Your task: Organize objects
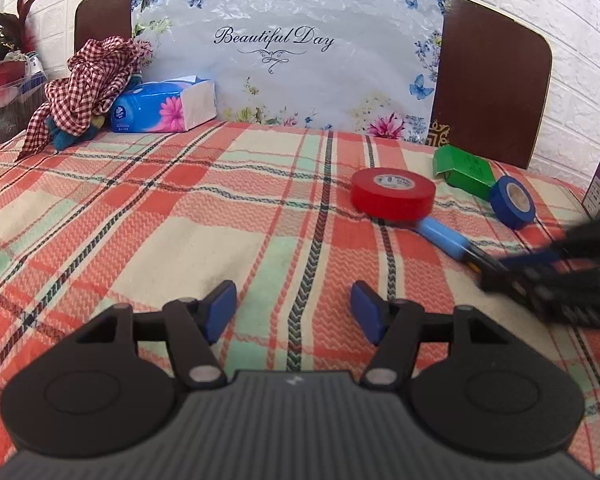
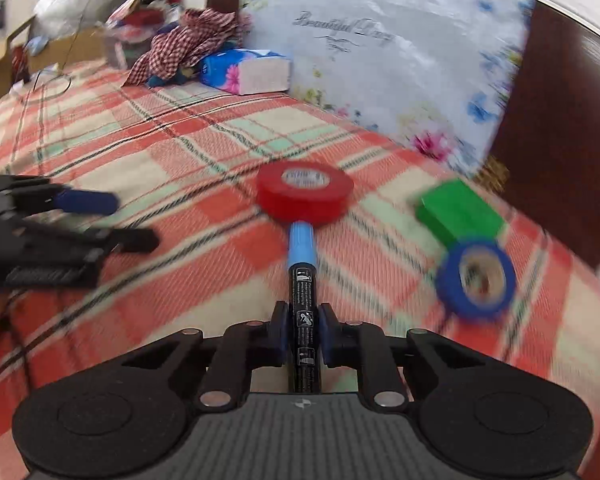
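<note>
My right gripper is shut on a black marker with a light blue cap; the cap end points at a red tape roll lying flat on the plaid cloth. In the left wrist view the marker lies just in front of the red tape roll, and the right gripper is blurred at the right. A blue tape roll stands on edge beside a green box. My left gripper is open and empty above the cloth, left of the marker.
A blue tissue pack and a checked red cloth heap sit at the back left. A floral "Beautiful Day" sheet leans on the dark headboard. The plaid cloth covers the surface.
</note>
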A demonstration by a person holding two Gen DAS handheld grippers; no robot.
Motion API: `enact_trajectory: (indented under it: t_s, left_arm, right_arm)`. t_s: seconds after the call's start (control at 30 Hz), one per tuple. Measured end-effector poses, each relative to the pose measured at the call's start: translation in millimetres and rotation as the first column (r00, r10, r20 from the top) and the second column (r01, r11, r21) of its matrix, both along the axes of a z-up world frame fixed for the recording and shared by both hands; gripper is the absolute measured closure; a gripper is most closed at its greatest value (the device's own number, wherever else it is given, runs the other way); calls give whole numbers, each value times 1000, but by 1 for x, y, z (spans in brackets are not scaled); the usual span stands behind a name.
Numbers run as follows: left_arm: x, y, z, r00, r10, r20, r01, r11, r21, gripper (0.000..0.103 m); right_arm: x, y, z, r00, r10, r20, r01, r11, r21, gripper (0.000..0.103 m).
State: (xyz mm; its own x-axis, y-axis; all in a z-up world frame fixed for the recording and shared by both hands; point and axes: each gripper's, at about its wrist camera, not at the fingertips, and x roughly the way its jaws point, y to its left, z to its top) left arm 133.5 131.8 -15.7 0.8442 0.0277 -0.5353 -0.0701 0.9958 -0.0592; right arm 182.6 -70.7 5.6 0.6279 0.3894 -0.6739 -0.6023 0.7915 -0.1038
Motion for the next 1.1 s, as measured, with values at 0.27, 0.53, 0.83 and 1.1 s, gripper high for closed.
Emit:
enact_trajectory:
  t_s: [0.27, 0.53, 0.83, 1.1]
  left_arm:
    - [2, -26, 8, 998, -25, -51, 30, 995, 100, 37]
    - [-22, -141, 50, 880, -373, -293, 312, 920, -237, 40]
    - [-30, -200, 41, 818, -407, -406, 320, 909, -267, 71]
    - [-6, -267, 150, 815, -558, -156, 529, 827, -192, 76]
  right_arm:
    - [-136, -91, -9, 959, -276, -64, 284, 936, 209, 87]
    - [-160, -100, -10, 950, -312, -27, 311, 930, 194, 87]
    - [-177, -105, -5, 949, -310, 50, 291, 928, 233, 87]
    - [-166, -153, 55, 811, -477, 338, 364, 864, 348, 86]
